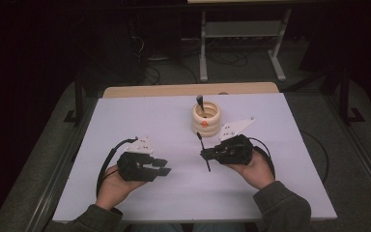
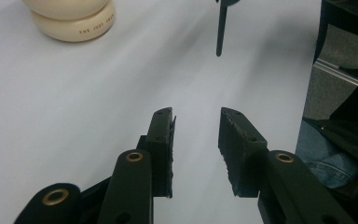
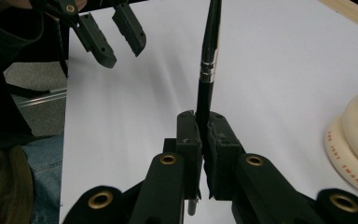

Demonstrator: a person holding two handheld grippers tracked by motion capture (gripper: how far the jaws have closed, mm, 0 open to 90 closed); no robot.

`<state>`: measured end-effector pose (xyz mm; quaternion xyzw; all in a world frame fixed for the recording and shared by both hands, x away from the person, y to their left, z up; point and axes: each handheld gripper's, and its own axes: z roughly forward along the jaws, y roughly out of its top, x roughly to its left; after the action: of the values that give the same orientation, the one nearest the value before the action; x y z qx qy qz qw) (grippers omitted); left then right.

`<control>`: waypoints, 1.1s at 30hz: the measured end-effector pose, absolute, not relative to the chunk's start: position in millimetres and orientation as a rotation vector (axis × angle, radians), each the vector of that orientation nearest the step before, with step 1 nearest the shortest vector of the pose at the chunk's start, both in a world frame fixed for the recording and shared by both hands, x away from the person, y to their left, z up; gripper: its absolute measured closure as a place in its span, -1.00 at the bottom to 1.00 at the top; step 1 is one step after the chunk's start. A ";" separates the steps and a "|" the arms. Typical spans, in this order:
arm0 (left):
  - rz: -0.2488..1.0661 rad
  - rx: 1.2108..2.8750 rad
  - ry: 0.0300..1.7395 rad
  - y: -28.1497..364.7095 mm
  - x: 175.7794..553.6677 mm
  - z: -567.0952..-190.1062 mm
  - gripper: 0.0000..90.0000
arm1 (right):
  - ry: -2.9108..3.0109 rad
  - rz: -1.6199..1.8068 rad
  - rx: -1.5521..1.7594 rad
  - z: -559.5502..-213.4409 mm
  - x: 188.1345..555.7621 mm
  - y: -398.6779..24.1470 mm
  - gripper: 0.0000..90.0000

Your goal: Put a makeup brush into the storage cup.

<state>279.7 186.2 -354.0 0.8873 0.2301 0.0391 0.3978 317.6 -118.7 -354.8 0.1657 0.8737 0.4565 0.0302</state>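
Note:
My right gripper is shut on a slim black pen, and the pen's two ends stick out past the jaws. In the right gripper view the pen, with its silver band, rises from between the closed pads. My left gripper rests at the left of the table, pointing toward the right one, and stands open with nothing between its pads. One end of the held pen hangs ahead of those jaws. A cream ringed holder stands behind, with a second dark pen upright in it.
The white tabletop has a wooden strip along its far edge. The holder sits close to the right gripper's right side. Dark floor, cables and a metal frame lie beyond the table.

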 end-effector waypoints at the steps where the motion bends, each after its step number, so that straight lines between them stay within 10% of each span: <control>1: 0.096 2.243 0.590 186.6 279.1 -354.4 0.44 | 2.692 1.404 0.511 -353.5 318.2 -119.0 0.86; 33: 0.136 2.228 0.607 200.4 271.4 -363.8 0.37 | 2.670 1.404 0.566 -332.8 343.9 -124.0 0.86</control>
<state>271.4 200.4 -363.8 0.8817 0.2403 0.0540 0.4025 343.9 -124.0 -332.8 0.1842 0.8693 0.4572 0.0361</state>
